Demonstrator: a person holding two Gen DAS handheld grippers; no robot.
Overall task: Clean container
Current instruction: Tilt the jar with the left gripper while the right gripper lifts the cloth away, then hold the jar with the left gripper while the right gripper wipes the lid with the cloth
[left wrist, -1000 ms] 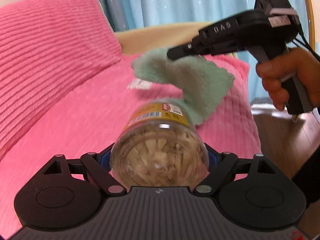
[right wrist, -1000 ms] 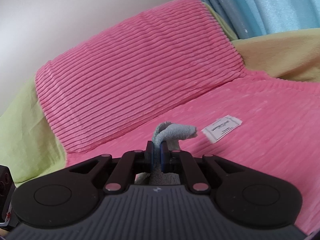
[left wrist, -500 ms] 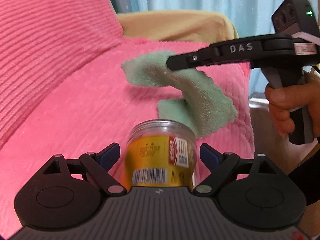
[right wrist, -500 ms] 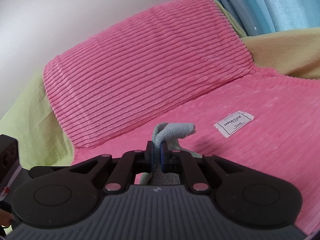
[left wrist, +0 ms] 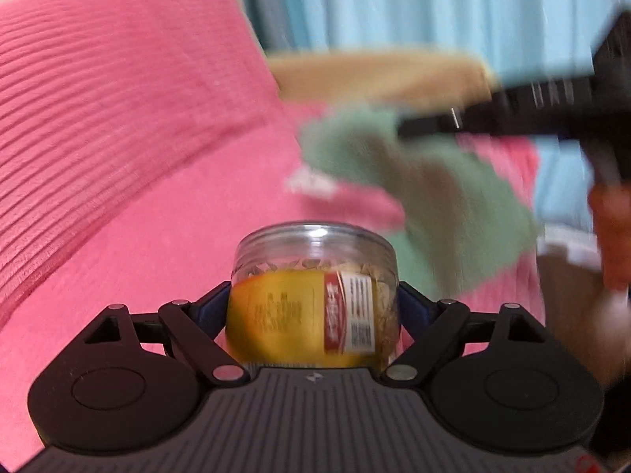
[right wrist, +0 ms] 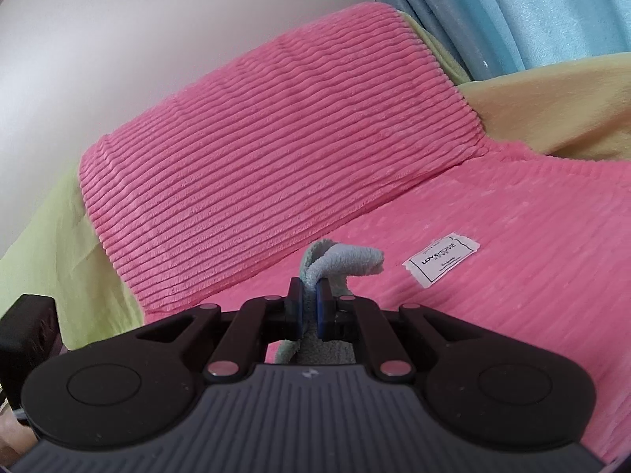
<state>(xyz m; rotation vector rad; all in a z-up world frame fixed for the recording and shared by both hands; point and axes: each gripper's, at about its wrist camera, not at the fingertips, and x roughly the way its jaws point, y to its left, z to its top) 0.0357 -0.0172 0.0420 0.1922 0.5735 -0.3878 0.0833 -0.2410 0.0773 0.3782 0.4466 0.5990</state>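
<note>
Here, left hand-held gripper (left wrist: 313, 303) clamping jar (left wrist: 313, 295), right hand-held gripper (right wrist: 309, 307) pinching cloth (right wrist: 343, 262)

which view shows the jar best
The left wrist view: the jar sits dead centre between that gripper's jaws, with its clear top and yellow label visible, though slightly blurred. The right wrist view shows none of it, only the green cloth pinched in its own jaws above the pink sofa.
</note>
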